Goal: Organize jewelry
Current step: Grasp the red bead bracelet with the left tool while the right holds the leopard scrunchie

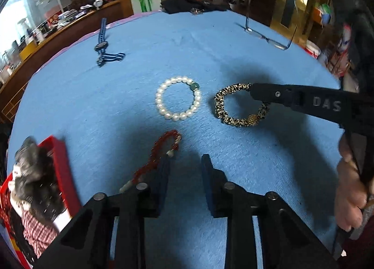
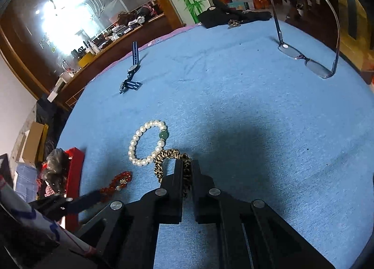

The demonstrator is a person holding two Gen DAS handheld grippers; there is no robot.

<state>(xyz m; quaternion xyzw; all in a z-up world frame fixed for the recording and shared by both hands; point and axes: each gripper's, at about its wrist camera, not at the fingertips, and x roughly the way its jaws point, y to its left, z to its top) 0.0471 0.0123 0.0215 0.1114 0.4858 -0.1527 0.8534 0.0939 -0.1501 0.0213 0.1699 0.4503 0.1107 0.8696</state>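
Observation:
A leopard-print bracelet (image 1: 233, 114) with a gold bead lies on the blue cloth; my right gripper (image 2: 187, 163) is shut on its band (image 2: 164, 156), seen from the side in the left wrist view (image 1: 253, 92). A pearl bracelet (image 1: 177, 98) with a green bead lies just left of it, also in the right wrist view (image 2: 145, 145). A red bead bracelet (image 1: 161, 152) lies stretched out by the left finger of my left gripper (image 1: 187, 159), which is open and empty. The red bracelet also shows in the right wrist view (image 2: 116, 183).
A red box (image 1: 58, 163) holding grey fluffy and checked items stands at the left table edge. A blue striped watch (image 1: 102, 45) lies far left, open glasses (image 1: 268, 37) far right, dark cloth (image 1: 187, 3) at the back. The blue cloth (image 1: 140, 70) covers the table.

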